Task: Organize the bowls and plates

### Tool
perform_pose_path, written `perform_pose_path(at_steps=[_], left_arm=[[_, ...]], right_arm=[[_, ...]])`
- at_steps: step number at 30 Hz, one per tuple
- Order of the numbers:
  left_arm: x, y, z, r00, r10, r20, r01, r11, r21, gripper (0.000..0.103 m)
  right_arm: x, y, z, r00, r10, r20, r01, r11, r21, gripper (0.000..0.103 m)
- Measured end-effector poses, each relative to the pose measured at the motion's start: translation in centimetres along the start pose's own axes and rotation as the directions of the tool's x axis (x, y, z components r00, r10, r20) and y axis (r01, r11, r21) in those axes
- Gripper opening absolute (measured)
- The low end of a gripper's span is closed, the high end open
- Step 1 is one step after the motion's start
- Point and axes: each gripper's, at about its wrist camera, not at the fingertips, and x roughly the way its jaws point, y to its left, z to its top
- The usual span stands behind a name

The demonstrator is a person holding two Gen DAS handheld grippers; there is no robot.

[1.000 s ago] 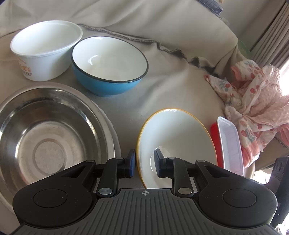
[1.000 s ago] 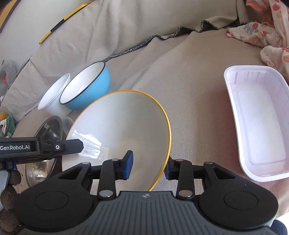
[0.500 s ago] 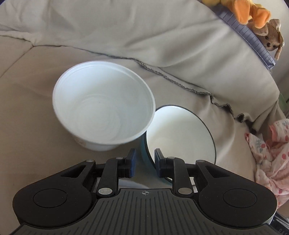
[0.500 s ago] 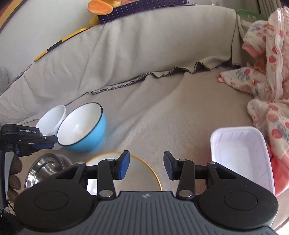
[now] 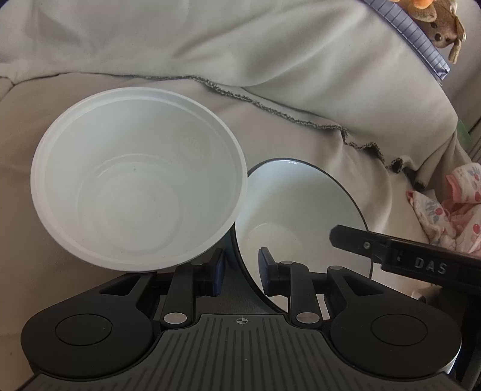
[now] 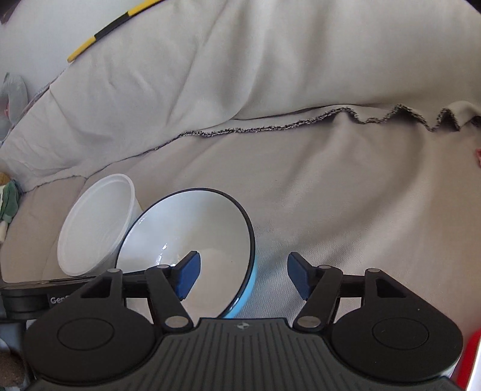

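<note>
A blue enamel bowl [image 5: 300, 210] with a white inside and dark rim sits on the beige sofa cover, touching a white plastic bowl [image 5: 138, 192] to its left. My left gripper [image 5: 239, 270] straddles the blue bowl's near-left rim; its jaws are narrow and opening, and the pads do not visibly press on the rim. My right gripper [image 6: 243, 278] is opening wide over the blue bowl [image 6: 192, 240], whose right rim lies between the fingers untouched. The white bowl [image 6: 96, 228] leans behind it. The right gripper's body crosses the left wrist view as a black bar.
The sofa backrest [image 5: 240, 45] rises close behind both bowls. A pink patterned cloth [image 5: 448, 210] lies to the right and a plush toy [image 5: 442, 27] sits on top of the backrest. A red object with a white edge [image 6: 472, 355] shows at the lower right.
My right gripper let go of the yellow-rimmed bowl, opened wide and moved to the blue bowl. My left gripper travelled from the yellow-rimmed bowl to the blue bowl's rim.
</note>
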Motion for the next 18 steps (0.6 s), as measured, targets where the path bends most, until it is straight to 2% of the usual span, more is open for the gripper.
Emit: perform_pose_path(at_steps=[2,3,4,6,12,18], left_arm=[[-0.1,-1.0,0.0,1.000,0.027,0.011,-0.027,0.998,0.053,0.026],[-0.1,-1.4,-0.1,0.999,0.032,0.019,-0.033,0.997,0.074,0.026],[-0.2,-1.6,-0.1,0.999,0.034,0.026,-0.036,0.995,0.089,0.026],[-0.1,-1.8,-0.2,0.999,0.032,0.025,-0.034,0.994,0.102,0.026],[0.0,-1.7,-0.2,1.000,0.026,0.009,-0.027,0.994,0.107,0.026],[0.2,-2.3,-0.5,1.000,0.011,-0.003,-0.010,0.993,0.121,0.027]], right_arm=[[1.1,-0.4,0.4,0.999,0.008,-0.034,-0.008,1.000,0.009,0.064],[1.6,-0.7,0.5,0.999,0.015,-0.051,-0.014,1.000,0.017,0.059],[2.1,-0.9,0.5,0.997,0.025,-0.068,-0.023,1.000,0.020,0.047],[2.7,-1.0,0.4,0.994,0.049,-0.094,-0.047,0.999,0.020,0.033],[2.1,-0.1,-0.3,0.997,0.031,-0.073,-0.034,0.998,-0.048,0.031],[1.2,-0.8,-0.7,0.997,0.026,-0.070,-0.029,0.999,-0.032,0.031]])
